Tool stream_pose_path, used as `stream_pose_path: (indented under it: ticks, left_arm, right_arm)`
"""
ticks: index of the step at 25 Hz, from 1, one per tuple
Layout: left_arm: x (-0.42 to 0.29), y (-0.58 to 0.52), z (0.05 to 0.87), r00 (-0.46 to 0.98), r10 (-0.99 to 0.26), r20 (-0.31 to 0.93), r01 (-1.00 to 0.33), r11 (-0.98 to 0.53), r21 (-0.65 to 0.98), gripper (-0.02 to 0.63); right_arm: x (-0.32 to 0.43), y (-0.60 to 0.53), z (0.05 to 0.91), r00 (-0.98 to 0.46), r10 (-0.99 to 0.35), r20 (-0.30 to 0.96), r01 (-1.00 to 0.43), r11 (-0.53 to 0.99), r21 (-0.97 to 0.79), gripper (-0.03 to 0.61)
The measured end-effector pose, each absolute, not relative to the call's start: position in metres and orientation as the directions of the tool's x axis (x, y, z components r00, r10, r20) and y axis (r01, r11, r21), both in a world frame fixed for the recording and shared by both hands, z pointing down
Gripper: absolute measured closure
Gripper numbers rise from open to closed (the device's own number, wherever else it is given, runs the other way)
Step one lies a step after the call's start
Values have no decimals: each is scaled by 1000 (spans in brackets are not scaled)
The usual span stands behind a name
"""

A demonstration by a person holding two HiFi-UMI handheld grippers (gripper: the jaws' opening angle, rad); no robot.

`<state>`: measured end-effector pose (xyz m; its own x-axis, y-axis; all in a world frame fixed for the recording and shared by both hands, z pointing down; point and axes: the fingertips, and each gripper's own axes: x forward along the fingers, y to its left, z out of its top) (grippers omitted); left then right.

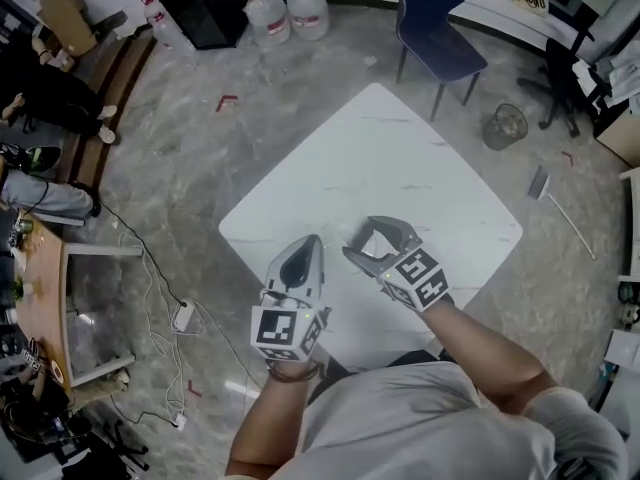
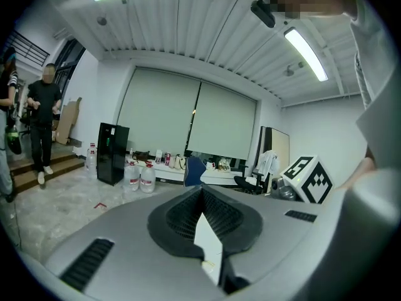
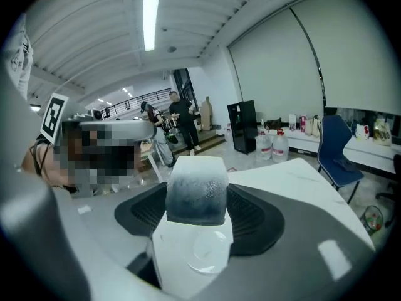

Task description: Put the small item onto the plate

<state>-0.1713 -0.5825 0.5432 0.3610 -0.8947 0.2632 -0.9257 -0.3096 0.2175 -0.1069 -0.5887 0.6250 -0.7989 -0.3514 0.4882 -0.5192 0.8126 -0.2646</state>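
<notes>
The white marble-look table (image 1: 400, 158) stands cornerwise below me, and I see neither a plate nor a small item on it. Both grippers hover over its near corner, side by side. My left gripper (image 1: 312, 240) points away from me with its jaws together; in the left gripper view (image 2: 201, 192) the black pads meet in a ridge, with only a thin white sliver between them. My right gripper (image 1: 368, 230) has its jaws spread. In the right gripper view (image 3: 195, 187) a wide pale gap with a dark speckled upper part shows between the pads. I make out no item held there.
A blue chair (image 1: 435, 28) stands at the table's far corner, with a wire bin (image 1: 505, 125) to its right. Water jugs (image 1: 288, 10) and a black cabinet (image 1: 200, 3) line the back wall. A power strip and cables (image 1: 183, 316) lie on the floor at the left. People stand on steps (image 2: 42, 124).
</notes>
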Motion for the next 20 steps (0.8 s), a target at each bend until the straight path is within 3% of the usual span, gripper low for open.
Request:
stream_pose_path:
  ticks: [10,20]
  left_arm:
    - [-184,-602,613,355,-875,329,-922,-270,277,609]
    - [-195,-604,656,343,-859,379,-924,-237,299,609]
  right_arm:
    - [-119,-579,767,-695,-213,687,-506,824,-256,287]
    - [-124,-573,850,-557,-122,822,-451,875,-176,288]
